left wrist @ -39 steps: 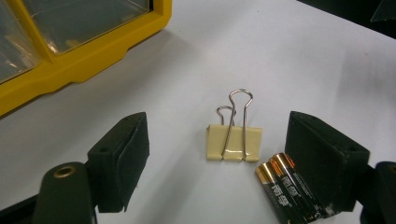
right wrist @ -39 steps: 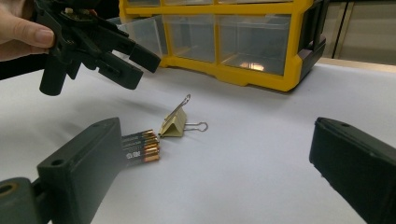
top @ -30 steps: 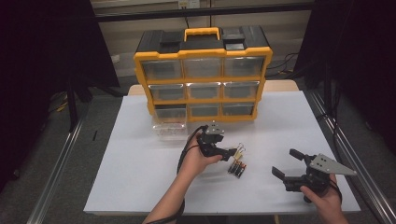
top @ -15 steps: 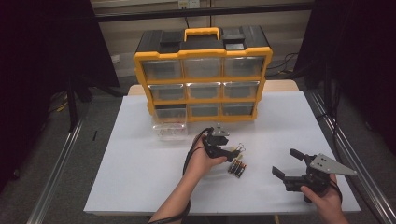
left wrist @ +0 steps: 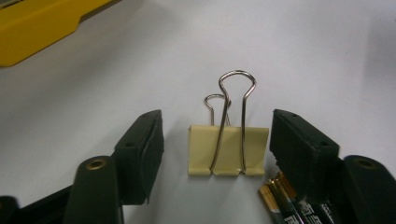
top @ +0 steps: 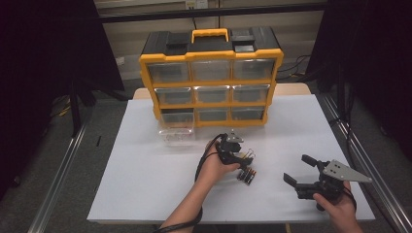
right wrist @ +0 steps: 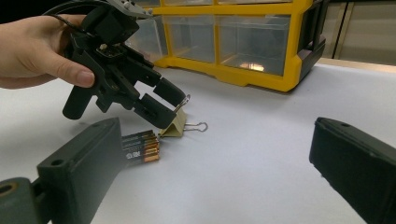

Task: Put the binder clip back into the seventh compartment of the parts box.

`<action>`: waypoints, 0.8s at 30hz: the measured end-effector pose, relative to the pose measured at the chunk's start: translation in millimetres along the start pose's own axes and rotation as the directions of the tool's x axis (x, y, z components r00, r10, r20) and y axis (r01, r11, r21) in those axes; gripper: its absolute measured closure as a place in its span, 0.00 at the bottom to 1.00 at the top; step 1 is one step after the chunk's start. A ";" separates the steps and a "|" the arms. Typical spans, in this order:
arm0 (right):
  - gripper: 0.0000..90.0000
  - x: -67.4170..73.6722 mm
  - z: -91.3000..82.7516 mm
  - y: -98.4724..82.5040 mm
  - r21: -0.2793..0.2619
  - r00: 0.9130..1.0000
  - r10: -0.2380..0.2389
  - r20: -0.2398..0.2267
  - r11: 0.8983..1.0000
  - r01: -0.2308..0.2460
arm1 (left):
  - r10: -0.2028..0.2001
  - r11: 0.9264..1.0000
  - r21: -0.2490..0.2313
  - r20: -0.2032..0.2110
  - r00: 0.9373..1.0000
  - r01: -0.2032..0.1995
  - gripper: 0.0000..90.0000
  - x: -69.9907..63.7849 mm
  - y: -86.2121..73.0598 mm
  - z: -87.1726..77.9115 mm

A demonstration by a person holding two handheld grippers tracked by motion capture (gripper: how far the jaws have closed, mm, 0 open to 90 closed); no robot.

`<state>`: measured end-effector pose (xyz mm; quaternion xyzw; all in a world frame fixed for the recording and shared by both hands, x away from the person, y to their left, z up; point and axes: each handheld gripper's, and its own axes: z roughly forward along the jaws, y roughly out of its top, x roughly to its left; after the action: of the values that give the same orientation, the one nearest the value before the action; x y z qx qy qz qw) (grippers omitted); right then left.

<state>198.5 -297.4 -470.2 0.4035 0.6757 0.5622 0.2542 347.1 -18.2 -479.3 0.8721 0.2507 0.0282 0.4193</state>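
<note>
On the white table [top: 145, 179] before the yellow drawer cabinet [top: 211, 80], the left gripper [left wrist: 217, 140] has sunk over the cream binder clip [left wrist: 229, 149] beside the batteries [top: 247, 175], jaws just closing yet not touching, so a pickup looks imminent, while the right gripper [top: 303, 170] waits open.

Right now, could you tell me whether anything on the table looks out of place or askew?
One clear drawer sits out of the organizer, on the table by its bottom left corner. A binder clip and batteries lie loose mid-table, the clip between the left gripper's closing jaws, not yet pinched. Nothing looks spilled or damaged.
</note>
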 end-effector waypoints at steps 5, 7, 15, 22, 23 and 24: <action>0.03 -1.3 -0.5 -0.4 0.008 1.000 -0.010 -0.006 1.000 0.010 | 0.018 1.000 0.012 0.001 1.000 -0.018 0.41 1.2 -0.9 4.0; 0.03 -1.2 -0.2 -0.4 0.007 1.000 -0.011 -0.005 1.000 0.011 | 0.008 1.000 0.011 0.019 1.000 -0.008 0.44 2.2 -0.6 4.5; 0.03 -0.8 -0.5 0.0 0.000 1.000 0.003 -0.001 1.000 -0.003 | -0.011 1.000 0.015 -0.007 1.000 0.011 0.55 5.9 -0.2 -3.2; 0.03 -1.7 -1.1 -0.3 0.002 1.000 -0.007 -0.002 1.000 0.007 | -0.040 0.999 0.003 -0.021 0.999 0.040 0.56 17.2 -9.9 -18.7; 0.03 -1.8 -1.0 -0.2 0.002 1.000 -0.008 -0.001 1.000 0.008 | -0.043 0.999 -0.006 -0.022 0.999 0.043 0.56 18.9 -12.4 -21.6; 0.03 -1.1 -0.6 0.1 -0.001 1.000 0.002 0.001 1.000 -0.002 | -0.042 0.999 0.008 -0.026 0.999 0.042 0.56 19.9 -13.4 -24.7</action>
<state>198.6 -298.7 -470.1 0.4046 0.6748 0.5625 0.2542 352.5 15.7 -476.5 0.8679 0.2745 0.0298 0.4128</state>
